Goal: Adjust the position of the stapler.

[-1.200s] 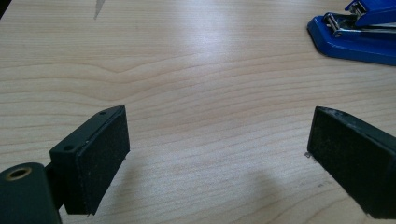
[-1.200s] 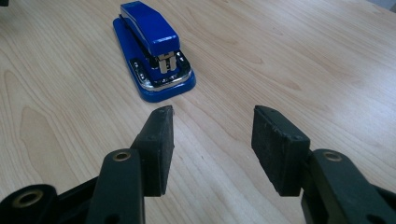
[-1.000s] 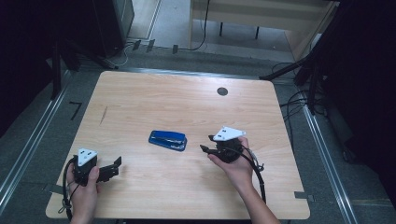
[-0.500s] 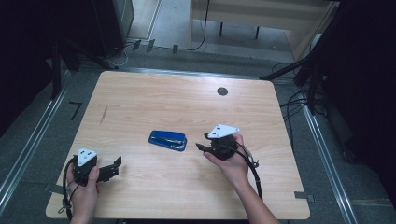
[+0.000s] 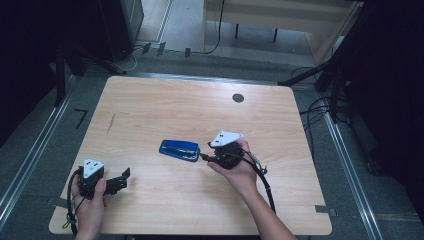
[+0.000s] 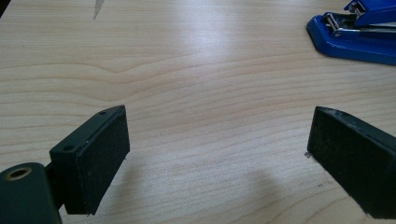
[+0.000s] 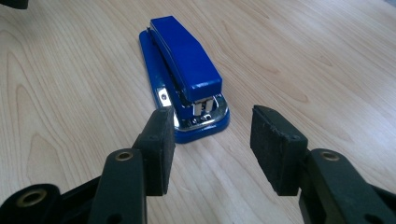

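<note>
Two tongs are held over a pale wooden surface [image 5: 165,115], one in each hand. The left tongs [image 5: 122,179] are gripped near the front left corner of the surface, pointed toward its right edge, with the jaws spread wide and nothing between them; in the left gripper view the black pads [image 6: 100,158] are seen well apart above bare wood. The right tongs [image 5: 203,157] are held near the middle of the surface, a little toward the right edge, with the forearm brought in from the front edge. Their jaws are released and partly spread, aimed at the near end of a blue stapler [image 5: 179,149], just short of it and not touching.

A small dark round grommet [image 5: 238,98] is set near the back edge of the surface. Grey floor, cables [image 5: 320,107] and metal rails [image 5: 30,160] are seen around the surface, with dark surroundings beyond.

The stapler lies flat about the middle of the surface, closed, with a glossy blue top and base; a chromed metal front end [image 7: 201,112] is shown facing the right tongs.
</note>
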`<state>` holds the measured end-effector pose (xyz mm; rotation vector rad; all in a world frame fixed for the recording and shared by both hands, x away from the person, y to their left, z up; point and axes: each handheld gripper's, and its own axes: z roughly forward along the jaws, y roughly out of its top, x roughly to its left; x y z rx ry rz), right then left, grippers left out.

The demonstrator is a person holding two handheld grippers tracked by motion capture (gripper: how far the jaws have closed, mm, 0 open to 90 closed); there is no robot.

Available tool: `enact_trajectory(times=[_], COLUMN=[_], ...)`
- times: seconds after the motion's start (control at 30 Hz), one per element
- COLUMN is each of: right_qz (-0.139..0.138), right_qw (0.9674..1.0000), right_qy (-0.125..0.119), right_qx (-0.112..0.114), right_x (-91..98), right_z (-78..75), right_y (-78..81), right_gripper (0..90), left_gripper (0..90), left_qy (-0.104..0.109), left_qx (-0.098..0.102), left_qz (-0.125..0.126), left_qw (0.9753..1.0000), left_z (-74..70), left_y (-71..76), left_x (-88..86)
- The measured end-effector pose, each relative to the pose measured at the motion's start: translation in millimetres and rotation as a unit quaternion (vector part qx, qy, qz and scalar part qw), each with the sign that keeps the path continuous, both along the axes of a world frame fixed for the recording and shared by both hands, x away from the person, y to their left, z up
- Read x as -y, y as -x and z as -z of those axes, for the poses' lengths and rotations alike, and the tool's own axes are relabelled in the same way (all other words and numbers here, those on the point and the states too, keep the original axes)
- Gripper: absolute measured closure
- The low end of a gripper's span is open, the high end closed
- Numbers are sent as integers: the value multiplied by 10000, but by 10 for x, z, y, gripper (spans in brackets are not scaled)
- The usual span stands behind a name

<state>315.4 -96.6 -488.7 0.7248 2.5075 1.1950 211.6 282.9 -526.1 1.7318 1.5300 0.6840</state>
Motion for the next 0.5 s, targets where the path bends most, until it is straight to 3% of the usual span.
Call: enact_trajectory(times=[0.5], right_qz=[-165], right_qw=[9998], right_qy=[49], right_qx=[-106], right_x=[-281], right_z=[84], right_y=[-157], right_gripper=[532], left_gripper=[61], left_qy=[13], left_qx=[-8], left_qz=[17], left_qw=[10000], left_z=[-1], left_y=[0], left_x=[-3])
